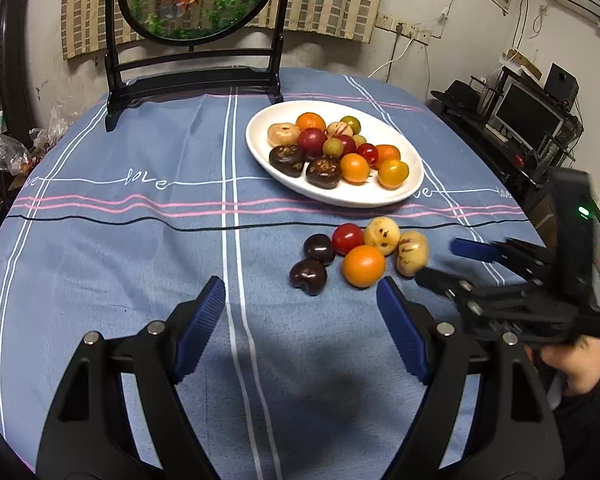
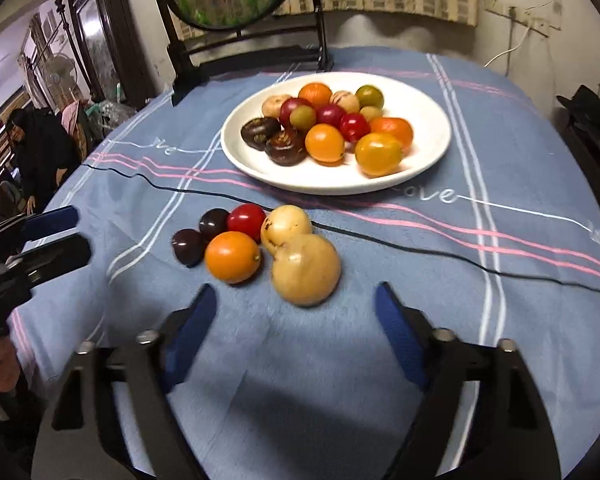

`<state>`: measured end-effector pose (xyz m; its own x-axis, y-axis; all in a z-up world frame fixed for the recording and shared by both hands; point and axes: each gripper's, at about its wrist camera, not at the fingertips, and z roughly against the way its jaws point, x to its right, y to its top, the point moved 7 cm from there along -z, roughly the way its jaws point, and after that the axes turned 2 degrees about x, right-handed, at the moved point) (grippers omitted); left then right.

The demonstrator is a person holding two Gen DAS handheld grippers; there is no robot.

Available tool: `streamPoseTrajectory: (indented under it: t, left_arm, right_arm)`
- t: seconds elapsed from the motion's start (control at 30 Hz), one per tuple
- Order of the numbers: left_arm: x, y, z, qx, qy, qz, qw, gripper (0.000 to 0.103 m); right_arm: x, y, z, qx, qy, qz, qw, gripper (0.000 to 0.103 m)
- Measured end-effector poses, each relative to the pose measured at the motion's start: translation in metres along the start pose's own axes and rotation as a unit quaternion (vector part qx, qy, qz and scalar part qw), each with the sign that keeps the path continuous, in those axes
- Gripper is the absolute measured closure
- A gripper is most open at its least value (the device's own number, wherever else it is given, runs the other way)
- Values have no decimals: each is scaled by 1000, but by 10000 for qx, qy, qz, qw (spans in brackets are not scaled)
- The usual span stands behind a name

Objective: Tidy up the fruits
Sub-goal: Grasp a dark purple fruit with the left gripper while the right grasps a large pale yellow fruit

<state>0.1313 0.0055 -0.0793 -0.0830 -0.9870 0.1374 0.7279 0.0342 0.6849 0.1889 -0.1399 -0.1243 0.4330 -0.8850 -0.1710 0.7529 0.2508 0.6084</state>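
Observation:
A white plate [image 1: 414, 188] [image 2: 428, 160] holds several fruits on the blue tablecloth. In front of it lie loose fruits: an orange [image 1: 363, 266] [image 2: 233, 257], a red tomato [image 1: 347, 238] [image 2: 246, 221], two dark plums [image 1: 309, 276] [image 1: 319, 249] [image 2: 189, 246] [image 2: 213, 223] and two pale yellow melons [image 1: 382, 235] [image 1: 411, 253] [image 2: 286, 224] [image 2: 306, 270]. My left gripper [image 1: 302, 298] is open and empty, just short of the plums. My right gripper [image 2: 296, 304] is open and empty, just short of the nearer melon; it also shows in the left wrist view [image 1: 446, 262].
A black wooden stand with a round goldfish panel [image 1: 192, 76] [image 2: 244, 56] stands at the table's far edge. A desk with a monitor [image 1: 528, 120] is to the right, past the table edge. A person in black [image 2: 40, 152] is beyond the left edge.

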Motion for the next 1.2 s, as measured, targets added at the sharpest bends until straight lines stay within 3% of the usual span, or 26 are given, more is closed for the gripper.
streamPoseTrajectory:
  t: [0.03, 0.1, 0.2, 0.57, 0.67, 0.8, 0.9, 1.2]
  left_arm:
    - [-1, -1, -1, -16, 12, 6, 10000, 23]
    - [-3, -2, -4, -50, -4, 25, 10000, 23]
    - [-3, -3, -8, -113, -37, 22, 9999, 23]
    - [2, -12, -65, -695, -216, -679, 9950, 25]
    - [2, -17, -88, -929, -285, -675, 9930, 43]
    - [8, -16, -96, -809, -212, -826, 9931, 48]
    - [11, -16, -94, -741, -262, -844, 9933, 71]
    - [21, -6, -53, -375, -511, -593, 9962, 71]
  right_arm:
    - [2, 1, -6, -57, 11, -10, 10000, 40]
    - [6, 0, -24, -255, 43, -68, 9996, 42]
    - [7, 1, -31, -202, 151, -88, 9996, 60]
    - [4, -18, 36, 175, 223, -249, 9993, 60]
    - [9, -19, 44, 264, 254, -354, 9987, 60]
    - [19, -17, 53, 369, 248, -471, 9979, 60]
    - [19, -15, 53, 395, 261, -506, 9976, 60]
    - [5, -15, 56, 438, 367, -422, 9975, 60]
